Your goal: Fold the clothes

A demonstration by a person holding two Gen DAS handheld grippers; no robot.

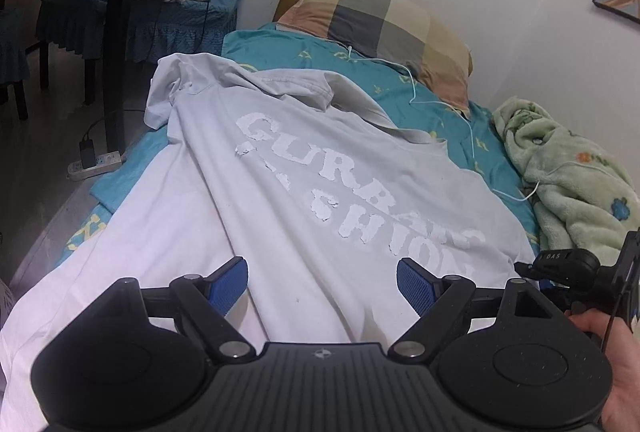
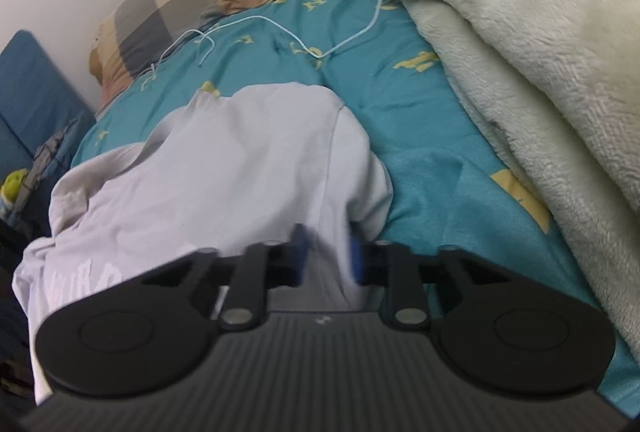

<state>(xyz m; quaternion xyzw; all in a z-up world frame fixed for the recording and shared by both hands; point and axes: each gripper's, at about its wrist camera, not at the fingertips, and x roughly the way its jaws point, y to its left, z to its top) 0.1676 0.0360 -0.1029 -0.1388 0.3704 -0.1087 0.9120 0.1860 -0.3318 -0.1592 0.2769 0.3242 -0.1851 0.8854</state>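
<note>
A pale grey T-shirt (image 1: 304,168) with cracked white lettering lies spread on the teal bedsheet (image 1: 400,88), wrinkled, one sleeve folded over near the collar. My left gripper (image 1: 322,282) hovers just above the shirt's near part, its blue pads (image 1: 230,282) wide apart and open, with only flat cloth below. In the right wrist view the same shirt (image 2: 240,168) bulges up in a rounded fold. My right gripper (image 2: 327,252) has its blue pads (image 2: 299,248) drawn close on a pinch of the shirt's cloth at its right side.
A checked pillow (image 1: 384,20) lies at the head of the bed by the white wall. A fluffy green blanket (image 2: 520,44) is heaped along the right side. A thin white cable (image 2: 280,32) trails over the sheet. Chairs and a power strip (image 1: 94,164) stand on the floor at left.
</note>
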